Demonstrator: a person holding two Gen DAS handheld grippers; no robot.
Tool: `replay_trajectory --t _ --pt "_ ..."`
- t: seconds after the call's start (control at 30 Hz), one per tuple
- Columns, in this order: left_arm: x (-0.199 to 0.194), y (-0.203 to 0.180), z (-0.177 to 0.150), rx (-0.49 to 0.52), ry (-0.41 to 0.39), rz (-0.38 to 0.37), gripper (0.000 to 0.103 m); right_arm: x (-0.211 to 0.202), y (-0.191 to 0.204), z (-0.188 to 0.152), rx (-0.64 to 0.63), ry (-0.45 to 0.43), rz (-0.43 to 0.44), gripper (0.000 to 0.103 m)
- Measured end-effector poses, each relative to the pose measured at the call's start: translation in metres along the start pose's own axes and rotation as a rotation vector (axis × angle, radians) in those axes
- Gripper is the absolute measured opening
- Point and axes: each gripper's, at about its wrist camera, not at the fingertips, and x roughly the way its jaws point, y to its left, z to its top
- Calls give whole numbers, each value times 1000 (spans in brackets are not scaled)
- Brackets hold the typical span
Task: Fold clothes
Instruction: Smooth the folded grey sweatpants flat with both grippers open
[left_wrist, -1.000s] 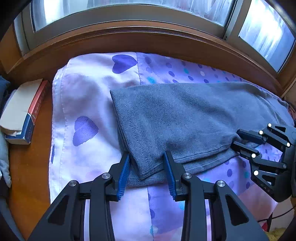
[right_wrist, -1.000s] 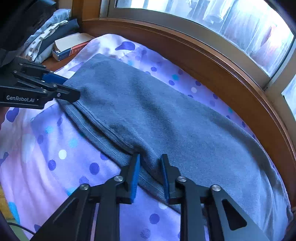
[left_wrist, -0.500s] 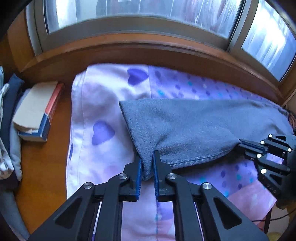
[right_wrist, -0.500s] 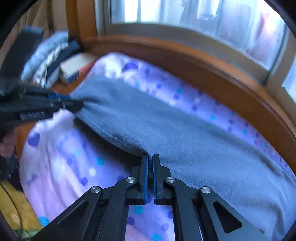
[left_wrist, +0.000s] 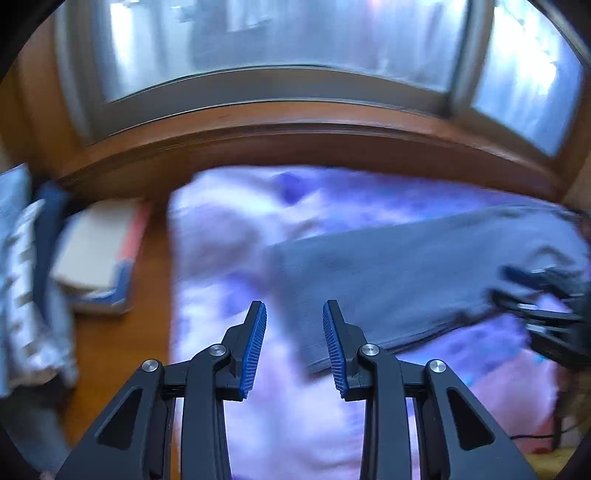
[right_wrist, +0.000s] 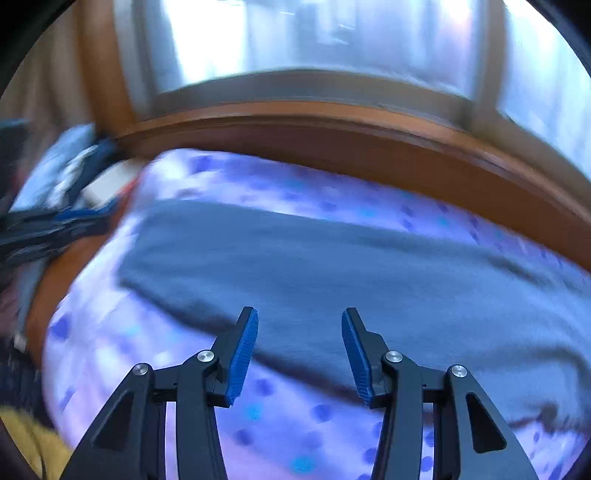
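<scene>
Daylight comes in through the window (left_wrist: 280, 48), which glares pale and washed out across the top of both views. Motion blur smears nearly everything: the grey garment (right_wrist: 332, 266), the purple dotted sheet (right_wrist: 288, 413) and the wooden sill (left_wrist: 295, 125) have soft edges, while only each camera's own black fingers stay sharp. Fisheye distortion bows the sill into an arc, and the corners fall to black.

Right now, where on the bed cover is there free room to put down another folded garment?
The purple sheet is bare in front of the grey garment, and a wide strip lies bare between its left end and the sheet's left edge. The wooden ledge further left is crowded: a book and stacked clothes.
</scene>
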Motion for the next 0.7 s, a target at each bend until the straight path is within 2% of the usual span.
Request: replay_trajectory --t 0.07,0.13,0.17,0.23,0.3,0.37,0.53,0.63,0.7 --pt "18 -27 5 41 1 -67 32 12 -11 -7 76 17 -18 47" --pt "39 -45 5 76 35 -88 32 22 -11 -18 107 21 -35 48" --pt "50 -51 3 91 58 -83 32 19 -6 -22 87 -1 -53 48" --pt "70 -56 -2 104 106 -24 32 11 4 -27 44 12 -69 47" --pt "72 -52 -2 82 110 -39 32 -4 0 -32 52 13 -11 47" --pt "74 -50 0 60 112 -51 32 -27 -18 -39 87 -17 -4 48" --pt "64 -79 16 70 78 -75 32 -76 -121 -71 317 -60 -221 48" --pt "68 -115 24 92 86 -123 32 -99 -208 -111 585 -74 -323 48" --pt "73 -142 25 109 94 -141 32 -113 -264 -139 768 -102 -349 48"
